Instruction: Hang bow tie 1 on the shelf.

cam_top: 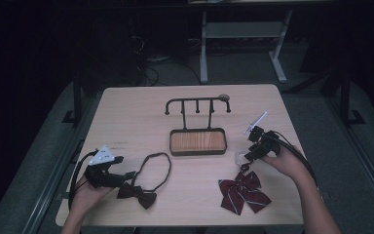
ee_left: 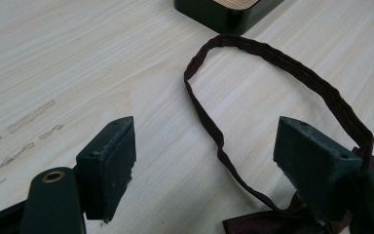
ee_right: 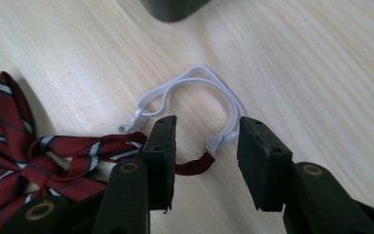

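Observation:
A dark maroon bow tie lies at the front left of the table, its strap loop spread toward the middle. My left gripper rests open beside it. In the left gripper view the jaws stand wide over the strap, not touching it. A red striped bow tie lies at the front right with a white elastic strap curled behind it. My right gripper hovers there. Its jaws are partly apart around the white strap's clasp and the red strap end, with gaps on both sides.
A black hook stand with a wooden tray base and a rail of pegs stands mid-table; its corner shows in both gripper views. Bare wood lies around it. A desk frame stands beyond the table.

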### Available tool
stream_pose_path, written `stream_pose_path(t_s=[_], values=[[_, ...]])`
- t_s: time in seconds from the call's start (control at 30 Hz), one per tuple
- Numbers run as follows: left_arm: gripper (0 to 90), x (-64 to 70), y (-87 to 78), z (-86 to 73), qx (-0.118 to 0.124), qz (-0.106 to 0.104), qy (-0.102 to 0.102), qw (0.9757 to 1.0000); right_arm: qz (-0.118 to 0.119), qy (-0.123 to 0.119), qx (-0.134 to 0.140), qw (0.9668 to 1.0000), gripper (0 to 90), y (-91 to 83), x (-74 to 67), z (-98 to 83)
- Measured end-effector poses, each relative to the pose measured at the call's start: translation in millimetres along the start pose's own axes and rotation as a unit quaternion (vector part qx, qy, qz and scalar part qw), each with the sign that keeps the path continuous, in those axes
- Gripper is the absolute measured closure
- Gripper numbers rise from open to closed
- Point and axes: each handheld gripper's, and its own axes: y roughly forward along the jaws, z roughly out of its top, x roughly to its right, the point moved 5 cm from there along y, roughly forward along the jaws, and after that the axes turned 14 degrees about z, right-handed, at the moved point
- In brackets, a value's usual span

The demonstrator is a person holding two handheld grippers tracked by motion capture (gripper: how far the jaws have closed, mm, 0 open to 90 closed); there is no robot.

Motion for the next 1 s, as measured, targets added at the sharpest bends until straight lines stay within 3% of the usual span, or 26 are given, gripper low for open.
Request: stream_pose_path(t_s=[0.33,1.0], values=[[23.8,0.3,0.1,0.2,0.0,0.0,0.001,1.0,0.0,0.03,-0.014,0.9995,59.6,6.3,8.8,-2.7],[23.8,2.8,0.9,0.8,0.0,-0.001,0.005,1.0,-0.013,0.041,-0.049,0.9979,64.2,15.5,10.1,-4.2]])
